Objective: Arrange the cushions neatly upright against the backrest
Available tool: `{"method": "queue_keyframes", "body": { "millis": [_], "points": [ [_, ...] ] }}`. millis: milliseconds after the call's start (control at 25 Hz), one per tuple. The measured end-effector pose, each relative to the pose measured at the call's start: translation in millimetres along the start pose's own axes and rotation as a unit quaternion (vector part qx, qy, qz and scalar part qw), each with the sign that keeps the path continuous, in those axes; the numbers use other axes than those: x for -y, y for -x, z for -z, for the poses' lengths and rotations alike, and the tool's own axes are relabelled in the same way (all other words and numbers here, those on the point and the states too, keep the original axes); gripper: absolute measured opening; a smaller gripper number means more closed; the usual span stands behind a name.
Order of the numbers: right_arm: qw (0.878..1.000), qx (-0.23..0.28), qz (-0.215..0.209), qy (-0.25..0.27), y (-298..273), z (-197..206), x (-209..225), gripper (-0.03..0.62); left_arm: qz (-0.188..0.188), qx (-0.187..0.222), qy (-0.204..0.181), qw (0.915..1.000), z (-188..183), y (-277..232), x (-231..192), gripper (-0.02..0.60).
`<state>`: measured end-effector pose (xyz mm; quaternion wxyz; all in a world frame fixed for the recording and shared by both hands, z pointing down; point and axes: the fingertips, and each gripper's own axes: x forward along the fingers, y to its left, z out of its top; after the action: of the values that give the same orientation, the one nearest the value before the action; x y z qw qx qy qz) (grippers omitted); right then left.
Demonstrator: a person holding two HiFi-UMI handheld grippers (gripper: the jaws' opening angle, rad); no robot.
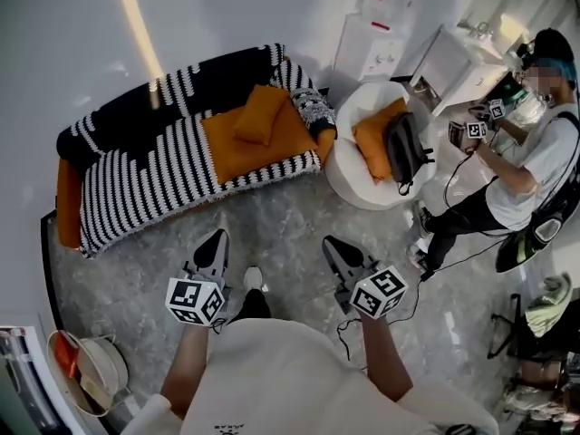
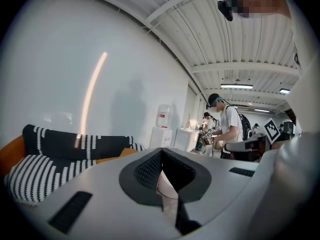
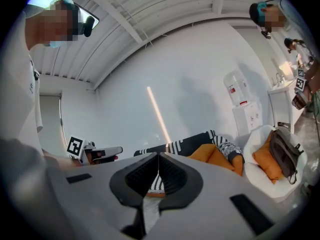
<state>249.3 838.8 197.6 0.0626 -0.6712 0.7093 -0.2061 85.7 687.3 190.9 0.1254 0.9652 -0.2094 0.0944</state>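
**Both grippers shut and empty, short of the sofa**

The person stands on the grey floor (image 1: 281, 216) facing the sofa (image 1: 136, 184), one gripper in each hand, both held out over the floor and well apart from the seat. The left gripper (image 1: 217, 239) has its jaws pressed together with nothing between them; its own view shows the dark pads (image 2: 145, 171) meeting at the tip. The right gripper (image 1: 333, 243) is the same: jaws closed on each other, holding and touching nothing.

The cushions lie ahead of them. An orange cushion (image 1: 261, 114) lies tilted on the orange part of the seat, its upper edge near the black-and-white backrest (image 1: 181, 89). A black-and-white patterned cushion (image 1: 313, 107) sits just beside it at the sofa's right end, against the armrest. Another orange cushion (image 1: 373, 139) leans in the round white armchair (image 1: 349, 175) near that end, with a dark bag (image 1: 404, 148) resting against it.

Off to the right, a second person (image 1: 530, 152) stands holding marker-cubed grippers.
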Motion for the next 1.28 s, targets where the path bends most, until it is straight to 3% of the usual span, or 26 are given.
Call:
{"method": "queue_keyframes", "body": {
  "millis": [440, 760, 1040, 1280],
  "points": [
    [0.999, 0.008, 0.048, 0.002, -108.8, -42.8, 42.7, 0.025, 0.068, -0.017, -0.004, 0.9975, -37.7, -106.4, -78.6, 0.018],
    [0.998, 0.004, 0.057, 0.007, -179.9, -71.6, 59.1, 0.025, 0.088, -0.018, -0.006, 0.9959, -59.1, -158.4, -129.1, 0.018],
    [0.999, -0.010, 0.049, 0.012, -221.5, -75.0, 75.0, 0.025, 0.071, -0.032, 0.019, 0.9968, -44.1, -179.1, -160.1, 0.018],
    [0.999, -0.022, 0.035, -0.001, -261.3, -81.7, 126.6, 0.025, 0.034, -0.041, 0.029, 0.9982, -44.0, -210.0, -192.0, 0.018]
  ]
}}
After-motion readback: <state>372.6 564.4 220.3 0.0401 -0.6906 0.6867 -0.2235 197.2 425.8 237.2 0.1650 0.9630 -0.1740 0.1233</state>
